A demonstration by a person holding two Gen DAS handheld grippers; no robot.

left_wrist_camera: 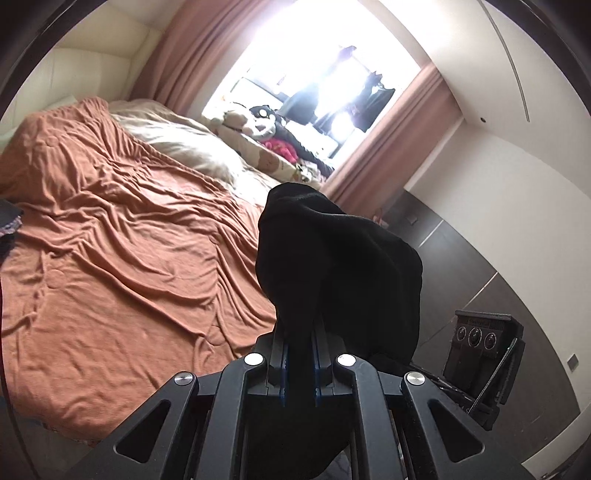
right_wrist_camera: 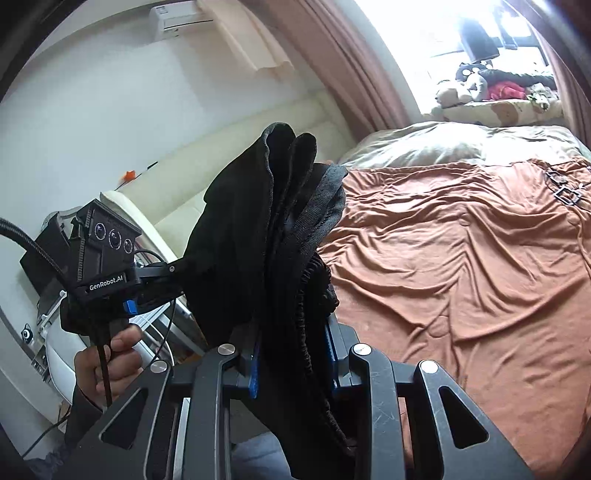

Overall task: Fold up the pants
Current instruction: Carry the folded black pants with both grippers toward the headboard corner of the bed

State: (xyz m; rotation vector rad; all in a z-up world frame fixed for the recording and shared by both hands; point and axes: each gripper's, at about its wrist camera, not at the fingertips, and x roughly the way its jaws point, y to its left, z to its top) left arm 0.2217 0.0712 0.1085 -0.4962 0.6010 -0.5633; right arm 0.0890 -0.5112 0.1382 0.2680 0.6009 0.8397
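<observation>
Overhead of a rumpled bed, a pair of black pants (right_wrist_camera: 266, 229) hangs in the air between two hand-held grippers. Seen from the left wrist view, the left gripper (left_wrist_camera: 300, 332) has its jaws drawn nearly together on a thin fold of the dark cloth, which bulges up and forward from the blue-lined fingers (left_wrist_camera: 283, 354) and droops off to the right. From the right wrist view, the right gripper (right_wrist_camera: 291, 354) is clamped on a thicker bunch of the same garment, its gathered elastic waistband running down between the jaws while hems and folded layers stand up above them. At the left of that view the left gripper appears again, side on, its tips buried in the fabric and a hand (right_wrist_camera: 110, 354) wrapped around its handle, with a dark cable trailing down from it. Beyond the pants lies the bed, covered by a creased orange sheet (left_wrist_camera: 122, 258), with a pale duvet (right_wrist_camera: 443, 144) toward the window end. Stuffed toys (left_wrist_camera: 255, 122) sit along the sill under a bright window (left_wrist_camera: 306, 59) framed by pink curtains (left_wrist_camera: 391, 140). An air conditioner (right_wrist_camera: 181, 18) is mounted high on the white wall.
</observation>
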